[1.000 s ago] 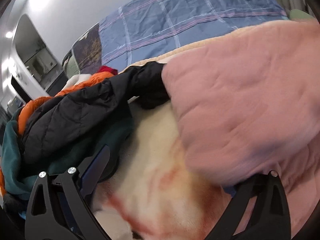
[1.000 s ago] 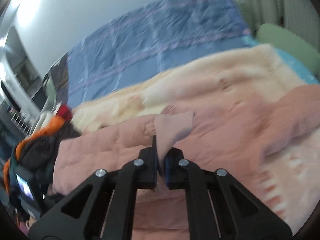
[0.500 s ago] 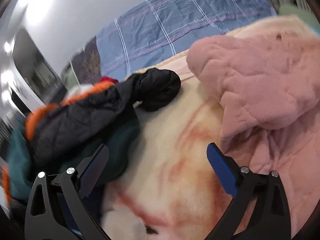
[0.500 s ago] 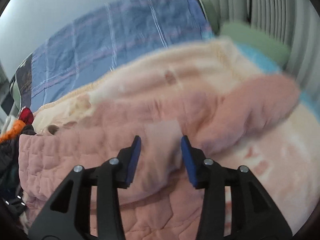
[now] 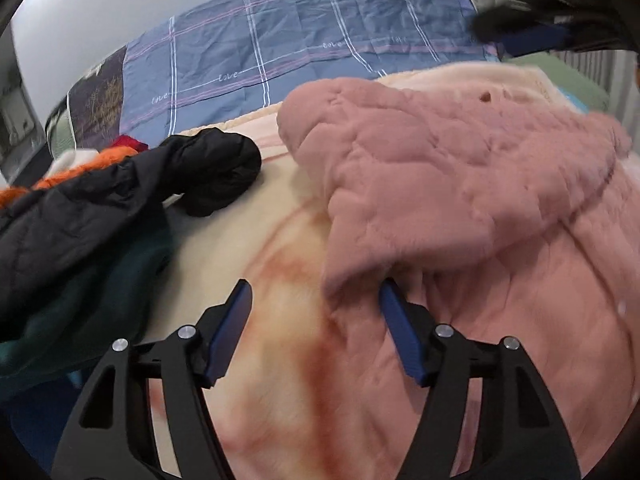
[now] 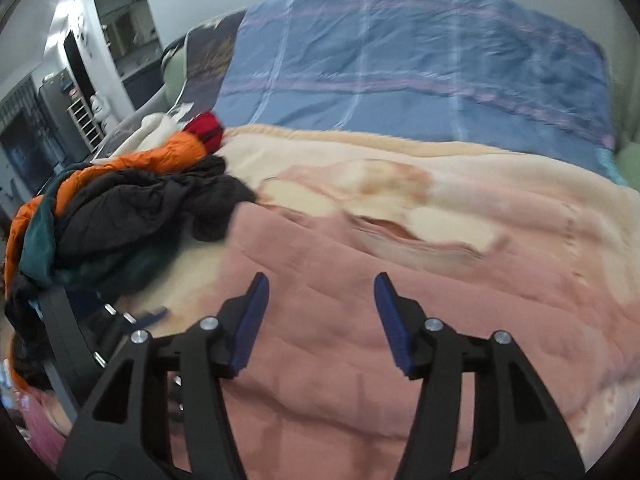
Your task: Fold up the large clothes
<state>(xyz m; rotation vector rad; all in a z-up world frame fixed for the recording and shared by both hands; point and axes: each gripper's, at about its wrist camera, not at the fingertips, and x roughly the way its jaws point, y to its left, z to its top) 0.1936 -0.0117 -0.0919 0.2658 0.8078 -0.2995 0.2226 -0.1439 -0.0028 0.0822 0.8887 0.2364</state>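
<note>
A large pink quilted garment [image 5: 460, 184] lies on a cream blanket [image 5: 248, 240] on the bed, with one part folded over itself. My left gripper [image 5: 314, 300] is open and empty, its jaws on either side of the folded flap's lower corner. In the right wrist view the pink garment [image 6: 340, 320] spreads flat under my right gripper [image 6: 318, 290], which is open and empty just above it. The right gripper also shows blurred at the top right of the left wrist view [image 5: 532, 36].
A pile of other clothes, black [image 5: 120, 192], orange [image 6: 132, 164], dark green [image 6: 40, 244] and red [image 6: 206, 128], lies at the left of the bed. A blue checked duvet [image 5: 320, 40] covers the far end. Shelving [image 6: 84, 120] stands beyond the left side.
My right gripper opened and let go of the pink fabric, then swung left over the garment. My left gripper narrowed its opening and moved in on the folded flap's corner.
</note>
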